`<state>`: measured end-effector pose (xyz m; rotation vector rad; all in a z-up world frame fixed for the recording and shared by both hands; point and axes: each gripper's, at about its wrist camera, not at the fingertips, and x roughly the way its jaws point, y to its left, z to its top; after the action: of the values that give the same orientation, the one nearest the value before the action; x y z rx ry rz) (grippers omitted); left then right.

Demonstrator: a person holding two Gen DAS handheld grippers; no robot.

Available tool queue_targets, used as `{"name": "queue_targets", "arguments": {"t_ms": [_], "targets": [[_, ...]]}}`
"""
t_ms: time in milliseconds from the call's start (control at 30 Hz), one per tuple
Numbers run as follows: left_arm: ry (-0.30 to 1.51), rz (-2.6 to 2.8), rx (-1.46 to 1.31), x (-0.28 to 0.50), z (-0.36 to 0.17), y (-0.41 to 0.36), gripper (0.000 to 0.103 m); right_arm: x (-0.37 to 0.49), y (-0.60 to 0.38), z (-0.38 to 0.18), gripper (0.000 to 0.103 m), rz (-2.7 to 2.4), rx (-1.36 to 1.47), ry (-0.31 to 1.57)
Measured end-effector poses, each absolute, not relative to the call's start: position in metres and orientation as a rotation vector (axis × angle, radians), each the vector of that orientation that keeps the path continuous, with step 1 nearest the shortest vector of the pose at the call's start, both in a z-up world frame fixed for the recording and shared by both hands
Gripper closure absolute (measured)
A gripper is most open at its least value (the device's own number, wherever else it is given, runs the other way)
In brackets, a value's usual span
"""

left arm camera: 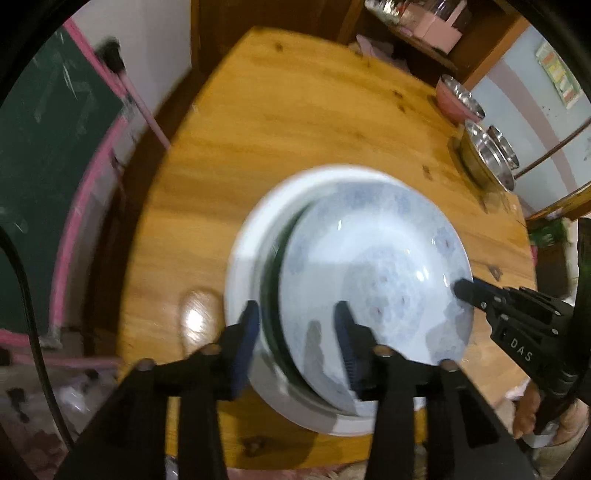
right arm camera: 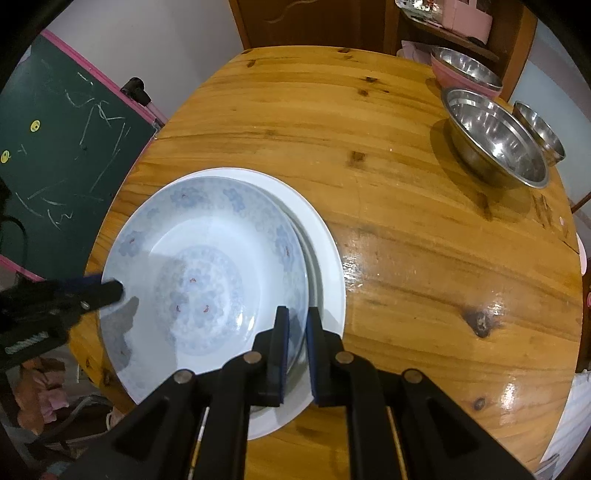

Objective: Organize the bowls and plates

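A blue-patterned plate (right arm camera: pixel 207 258) lies on top of a stack whose lowest piece is a larger white plate (right arm camera: pixel 328 258), on the round wooden table (right arm camera: pixel 406 229). My right gripper (right arm camera: pixel 297 325) is shut on the patterned plate's right rim. My left gripper (left arm camera: pixel 295 317) is open, its fingers straddling the stack's left rim in the left wrist view, where the patterned plate (left arm camera: pixel 376 266) sits tilted over the white plate (left arm camera: pixel 247 236). The right gripper shows in the left wrist view (left arm camera: pixel 465 290); the left gripper shows in the right wrist view (right arm camera: pixel 110 288).
Steel bowls (right arm camera: pixel 495 136) and a pink bowl (right arm camera: pixel 465 72) stand at the table's far right. A green chalkboard (right arm camera: pixel 55 147) with a pink frame stands left of the table. A wooden cabinet (right arm camera: pixel 314 22) is behind.
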<state>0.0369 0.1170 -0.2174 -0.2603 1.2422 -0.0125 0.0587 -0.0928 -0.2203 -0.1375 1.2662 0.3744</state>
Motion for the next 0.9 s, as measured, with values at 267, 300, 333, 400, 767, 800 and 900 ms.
{"name": "queue_targets", "arguments": {"t_ms": [267,300,333,400,767,800,900], "targets": [[1.147,0.005,-0.208,0.037,-0.184,0.111,0.032,0.057,-0.09,-0.213,0.093,0.366,-0.159,1.235],[1.141,0.003,-0.204,0.036,-0.181,0.109,0.031,0.055,-0.09,-0.208,0.093,0.366,-0.165,1.218],[1.134,-0.003,-0.197,0.036,-0.178,0.105,0.031,0.054,-0.091,-0.205,0.093,0.369,-0.168,1.205],[1.128,-0.014,-0.187,0.034,-0.175,0.101,0.031,0.05,-0.092,-0.196,0.093,0.38,-0.181,1.171],[1.037,-0.112,-0.201,0.039,-0.139,0.064,0.031,0.045,-0.123,-0.152,0.093,0.349,-0.179,1.06],[1.02,-0.124,-0.197,0.04,-0.132,0.059,0.031,0.045,-0.127,-0.146,0.093,0.342,-0.172,1.048],[0.976,-0.157,-0.188,0.045,-0.113,0.044,0.031,0.045,-0.145,-0.125,0.093,0.321,-0.143,1.014]]}}
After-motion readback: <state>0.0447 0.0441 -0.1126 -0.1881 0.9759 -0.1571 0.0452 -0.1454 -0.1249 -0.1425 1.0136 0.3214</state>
